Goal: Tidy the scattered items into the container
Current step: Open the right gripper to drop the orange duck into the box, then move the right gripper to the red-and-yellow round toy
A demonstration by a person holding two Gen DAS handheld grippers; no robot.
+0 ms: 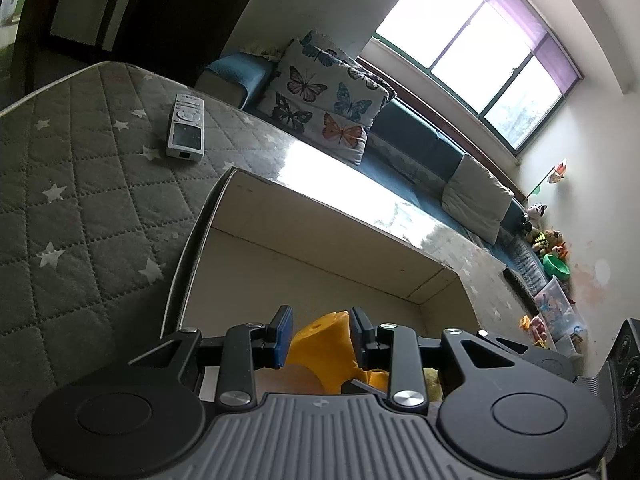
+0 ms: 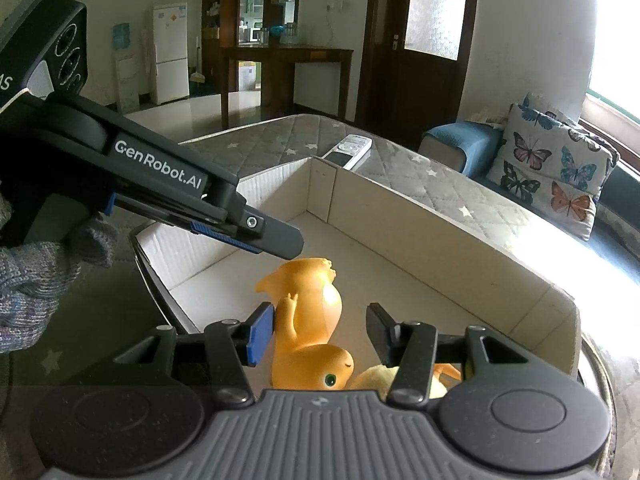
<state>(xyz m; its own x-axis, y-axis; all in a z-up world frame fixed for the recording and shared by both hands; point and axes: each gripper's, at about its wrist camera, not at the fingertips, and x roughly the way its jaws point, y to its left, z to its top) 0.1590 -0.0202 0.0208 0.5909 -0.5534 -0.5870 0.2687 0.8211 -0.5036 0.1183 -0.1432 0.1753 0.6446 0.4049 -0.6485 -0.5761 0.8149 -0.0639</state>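
Note:
An orange dragon toy (image 2: 310, 320) lies on the floor of the open cardboard box (image 2: 440, 236). My right gripper (image 2: 320, 334) is open above it, its left pad beside the toy's body. My left gripper (image 1: 322, 334) is open over the same box (image 1: 320, 236), with the orange toy (image 1: 324, 340) showing between its fingers; I cannot tell whether they touch it. The left gripper (image 2: 276, 240) also shows in the right wrist view, its tip just above the toy. A yellowish plush toy (image 2: 380, 380) lies beside the dragon. A white remote control (image 1: 185, 126) lies on the mattress beyond the box.
The box sits on a grey quilted mattress (image 1: 80, 200) with white stars. A blue sofa (image 1: 420, 148) with butterfly cushions (image 1: 320, 96) runs along the window wall. Toys and a clear bin (image 1: 556, 308) stand in the far corner. A wooden table (image 2: 288, 64) stands behind the mattress.

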